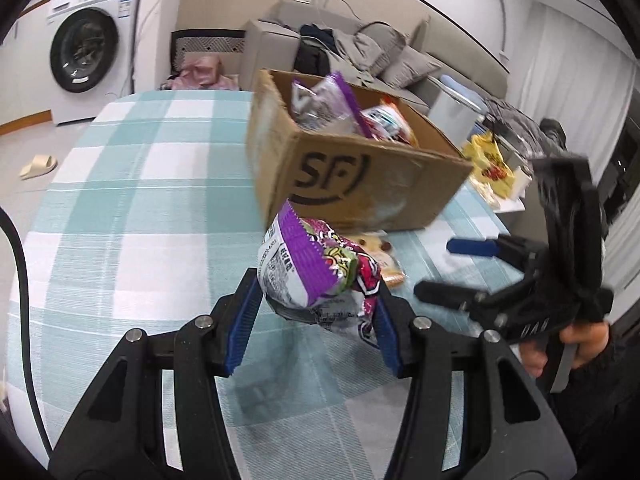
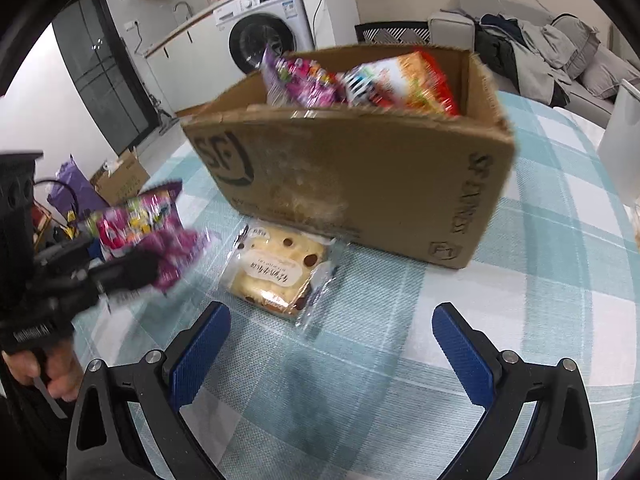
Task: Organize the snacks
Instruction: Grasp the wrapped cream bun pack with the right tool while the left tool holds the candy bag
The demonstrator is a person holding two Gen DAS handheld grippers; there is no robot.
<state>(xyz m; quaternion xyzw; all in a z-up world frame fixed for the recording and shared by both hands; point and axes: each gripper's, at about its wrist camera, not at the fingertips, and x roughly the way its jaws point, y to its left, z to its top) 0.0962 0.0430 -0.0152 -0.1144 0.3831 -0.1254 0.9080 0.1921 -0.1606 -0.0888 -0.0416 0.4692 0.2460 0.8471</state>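
A purple snack bag (image 1: 320, 276) hangs crumpled above the checked cloth, near the open cardboard box (image 1: 360, 176) (already holding several packets). A wrapped cake slice (image 2: 276, 272) lies flat just before the box.
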